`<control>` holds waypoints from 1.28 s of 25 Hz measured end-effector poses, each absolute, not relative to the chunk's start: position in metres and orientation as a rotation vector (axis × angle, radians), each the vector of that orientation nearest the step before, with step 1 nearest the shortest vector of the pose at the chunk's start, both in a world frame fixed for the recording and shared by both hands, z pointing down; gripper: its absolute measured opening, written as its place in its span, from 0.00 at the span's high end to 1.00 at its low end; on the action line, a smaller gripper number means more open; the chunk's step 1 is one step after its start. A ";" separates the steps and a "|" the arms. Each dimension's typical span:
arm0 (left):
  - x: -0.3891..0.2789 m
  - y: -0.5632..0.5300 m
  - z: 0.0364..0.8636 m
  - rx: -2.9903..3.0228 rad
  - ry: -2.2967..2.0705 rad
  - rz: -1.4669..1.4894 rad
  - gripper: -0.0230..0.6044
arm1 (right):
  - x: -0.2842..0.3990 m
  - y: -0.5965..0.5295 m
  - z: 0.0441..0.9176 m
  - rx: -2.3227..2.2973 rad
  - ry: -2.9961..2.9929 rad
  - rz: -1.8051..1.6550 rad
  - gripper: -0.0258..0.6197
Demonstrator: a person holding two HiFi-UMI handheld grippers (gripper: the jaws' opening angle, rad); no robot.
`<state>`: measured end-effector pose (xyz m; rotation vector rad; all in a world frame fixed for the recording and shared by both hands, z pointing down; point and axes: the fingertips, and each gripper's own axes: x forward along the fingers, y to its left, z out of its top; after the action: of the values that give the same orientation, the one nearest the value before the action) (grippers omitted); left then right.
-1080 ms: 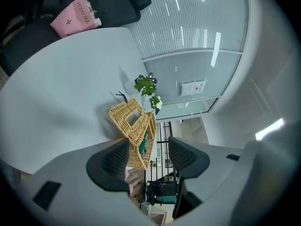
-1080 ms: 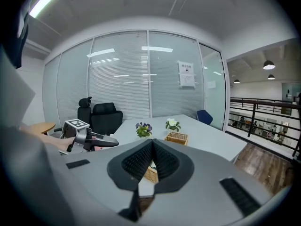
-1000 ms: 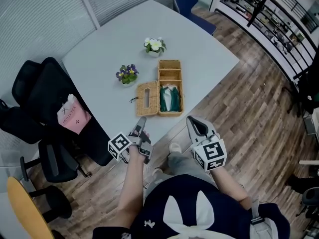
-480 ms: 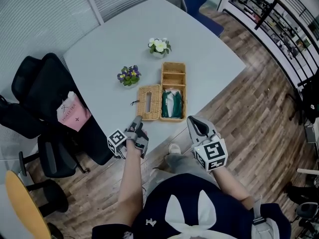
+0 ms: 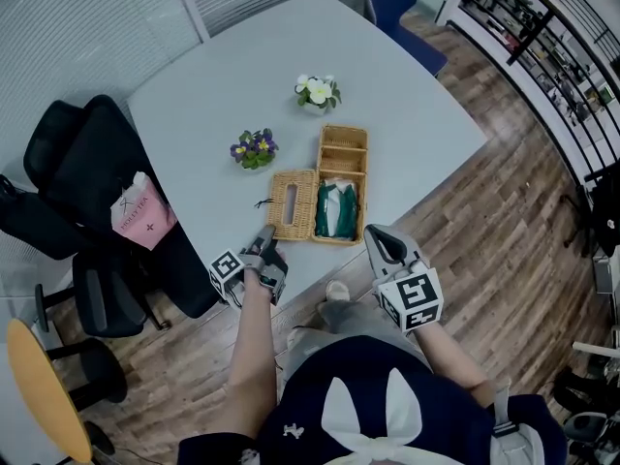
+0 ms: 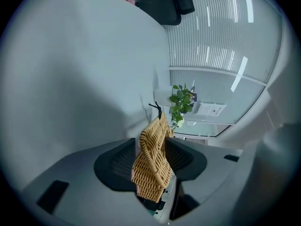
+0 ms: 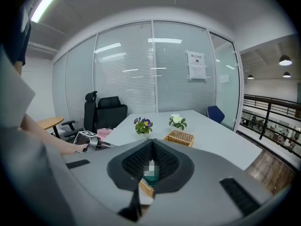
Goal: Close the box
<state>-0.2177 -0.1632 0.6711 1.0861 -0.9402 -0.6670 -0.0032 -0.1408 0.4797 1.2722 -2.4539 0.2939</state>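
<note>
Left tongs (image 6: 149, 157), now lowered to the counter (image 5: 223, 95), are closing around the lid (image 5: 291, 202), not yet pinching. The lid is lying flat at 9 o'clock of the open box (image 5: 365, 206). Right tongs (image 7: 150, 147) are staying shut and empty. Lid lift is starting.

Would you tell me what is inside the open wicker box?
The wicker box holds a green item in its nearer half; the farther half looks empty. What lies under it is covered.
</note>
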 end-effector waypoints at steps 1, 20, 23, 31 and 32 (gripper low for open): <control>-0.219 -0.164 0.671 1.080 -0.936 -0.687 0.65 | -0.003 -0.143 0.480 1.269 -2.455 0.294 0.95; -0.228 -0.160 0.659 1.099 -0.988 -0.767 0.82 | 0.028 -0.161 0.487 1.303 -2.456 0.301 0.95; -0.229 -0.160 0.656 1.109 -1.014 -0.756 0.82 | 0.031 -0.164 0.487 1.306 -2.462 0.298 0.95; -0.232 -0.161 0.651 1.125 -1.065 -0.715 0.82 | 0.037 -0.167 0.490 1.321 -2.469 0.314 0.95; -0.231 -0.161 0.650 1.127 -1.070 -0.709 0.82 | 0.038 -0.167 0.490 1.326 -2.469 0.315 0.95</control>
<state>-0.2314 -0.1610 0.6499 1.1270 -1.0701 -0.7085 0.0382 -0.1670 0.4896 1.3255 -2.4692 0.3153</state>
